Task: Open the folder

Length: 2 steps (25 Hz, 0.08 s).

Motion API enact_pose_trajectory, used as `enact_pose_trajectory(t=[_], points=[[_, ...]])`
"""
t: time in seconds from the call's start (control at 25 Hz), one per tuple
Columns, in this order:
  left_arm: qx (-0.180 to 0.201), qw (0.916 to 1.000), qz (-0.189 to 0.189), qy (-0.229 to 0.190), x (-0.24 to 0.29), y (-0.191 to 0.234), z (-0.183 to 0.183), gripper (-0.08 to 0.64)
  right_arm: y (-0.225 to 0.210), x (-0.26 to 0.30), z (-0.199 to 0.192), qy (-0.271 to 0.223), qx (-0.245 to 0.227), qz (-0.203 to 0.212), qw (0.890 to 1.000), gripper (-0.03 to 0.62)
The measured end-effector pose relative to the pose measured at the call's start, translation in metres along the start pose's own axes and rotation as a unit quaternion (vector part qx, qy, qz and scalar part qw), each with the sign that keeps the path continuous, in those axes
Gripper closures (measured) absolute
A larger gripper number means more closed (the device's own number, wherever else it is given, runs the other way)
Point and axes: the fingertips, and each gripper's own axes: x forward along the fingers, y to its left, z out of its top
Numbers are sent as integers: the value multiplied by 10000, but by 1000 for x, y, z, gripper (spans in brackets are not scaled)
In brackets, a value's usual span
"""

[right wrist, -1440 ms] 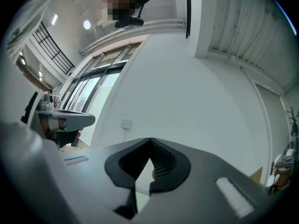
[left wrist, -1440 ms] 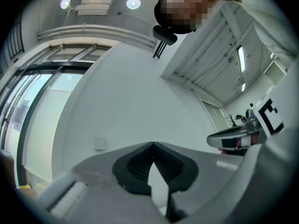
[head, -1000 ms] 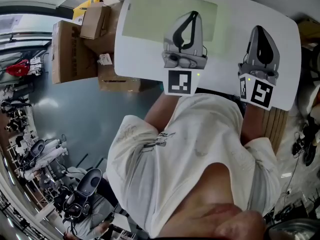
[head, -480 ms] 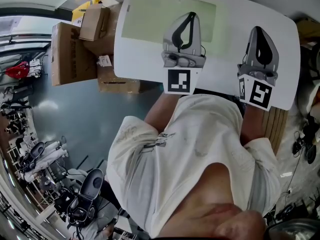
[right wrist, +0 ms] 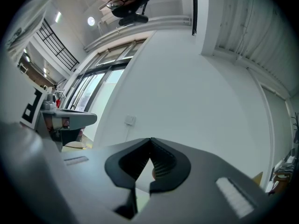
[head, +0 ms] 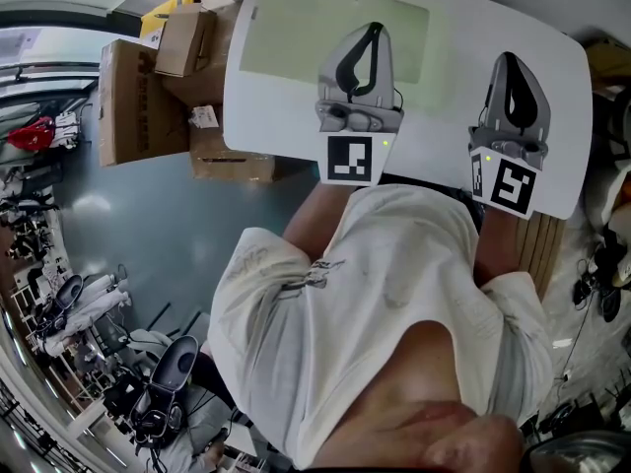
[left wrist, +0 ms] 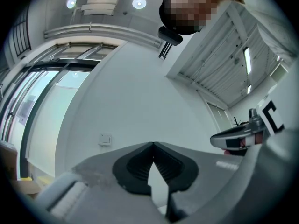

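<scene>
A pale green folder [head: 296, 28] lies flat and closed on the far part of the white table [head: 276, 116]. My left gripper [head: 374, 30] hangs over the folder's near right part, pointing away from me, its jaws shut with nothing between them. In the left gripper view the tips [left wrist: 153, 144] meet against a white wall. My right gripper [head: 510, 59] is over bare table to the right of the folder, also shut and empty, with its tips [right wrist: 150, 139] together. Each gripper view shows the other gripper at its edge, and neither shows the folder.
Cardboard boxes [head: 138, 97] are stacked on the floor left of the table. A slatted wooden piece [head: 547, 249] stands at the table's near right corner. My white shirt [head: 375, 304] fills the lower middle. Chairs and gear [head: 148, 382] sit on the floor at lower left.
</scene>
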Motion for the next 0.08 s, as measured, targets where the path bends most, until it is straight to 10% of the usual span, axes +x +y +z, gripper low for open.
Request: enact_pose_trajectory(t=[0.08], points=[[5, 10000, 11, 18, -1, 1, -2, 560, 2, 0, 0, -7, -28, 21, 10000, 591]])
